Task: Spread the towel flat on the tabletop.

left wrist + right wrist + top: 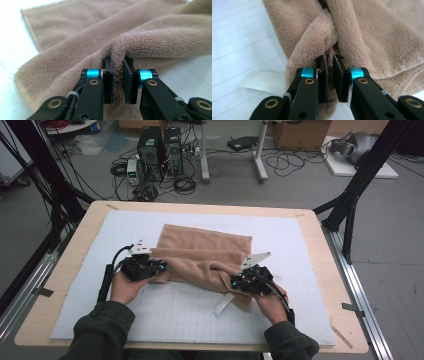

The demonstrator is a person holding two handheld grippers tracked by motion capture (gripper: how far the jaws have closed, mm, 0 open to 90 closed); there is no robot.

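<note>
The brown towel (202,252) lies on the white mat (300,285) that covers the table (320,237), about midway between the table's left and right edges and nearer its far edge than its near one. Its far part lies flat; its near part is bunched into folds.

Left gripper (160,266): at the towel's near-left corner. In the left gripper view the jaws stand at a narrow gap, with a raised ridge of towel (117,53) pinched between the pads. Cloth fills the gap from tip to base. Held firmly.

Right gripper (235,281): at the towel's near-right corner. In the right gripper view the jaws are likewise narrow, closed on a fold of the towel (329,47) at the fingertips. A hemmed edge of the cloth runs just to the right of the jaws.

A white label strip (223,304) trails from the towel's near-right corner onto the mat, just beside the right gripper. Both hands hold their grippers low, close to the mat.
</note>
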